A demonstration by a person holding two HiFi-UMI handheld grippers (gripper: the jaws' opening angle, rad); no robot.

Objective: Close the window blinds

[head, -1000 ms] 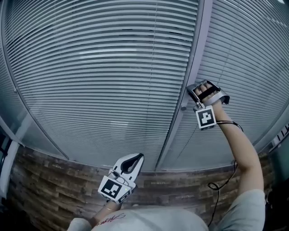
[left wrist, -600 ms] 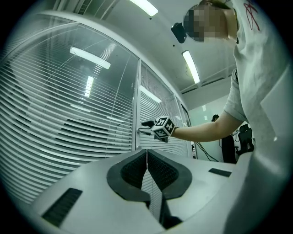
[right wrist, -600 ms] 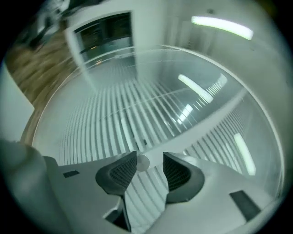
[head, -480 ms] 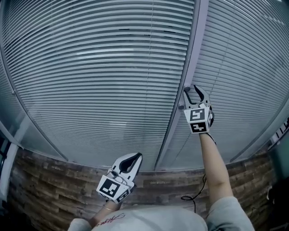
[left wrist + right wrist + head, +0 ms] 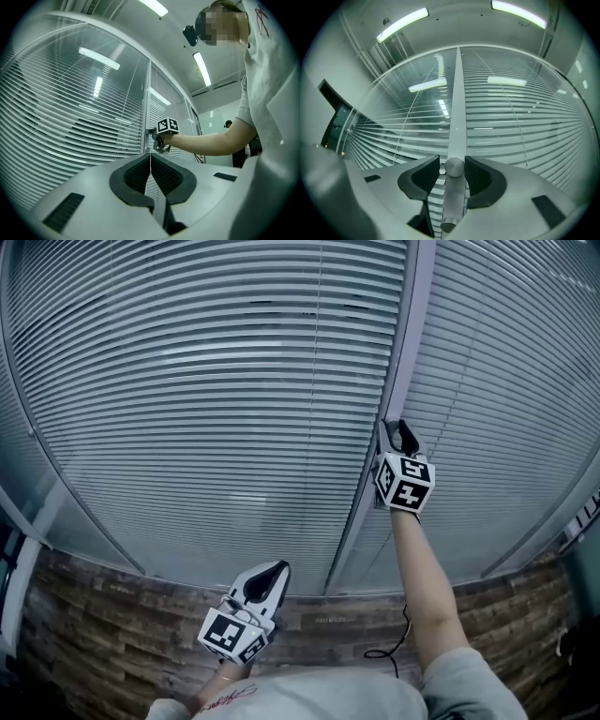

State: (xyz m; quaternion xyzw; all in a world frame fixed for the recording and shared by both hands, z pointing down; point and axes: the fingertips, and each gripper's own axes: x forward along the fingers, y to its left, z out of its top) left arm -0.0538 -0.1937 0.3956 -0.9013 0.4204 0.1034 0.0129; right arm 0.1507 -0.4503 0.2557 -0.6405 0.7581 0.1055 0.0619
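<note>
Edges: my right gripper (image 5: 453, 160) is up at the grey vertical frame post (image 5: 401, 352) that splits the two glass panes (image 5: 122, 521). The white horizontal slat blinds (image 5: 206, 409) sit behind the glass on both sides, left and right of the post. The far side is blocked at once by flat glass. The post is the only raised edge here. There is open room on the near side and down along the post, as far as the brown wood-plank panel (image 5: 112, 615) under the window.

Right jaws: wide apart, and they have just been opening. A small round silver knob (image 5: 454, 167) on the post sits between the pads, roughly centred, with a thin gap on each side. The pads are not pressing on it, so nothing is held.

My left gripper (image 5: 279, 568) is low and near, in front of the wood-plank panel, left of the post's foot and well apart from the knob. Its jaws are pressed together with nothing between them.

A black cable (image 5: 389, 645) hangs slack off my right arm, near the panel.
</note>
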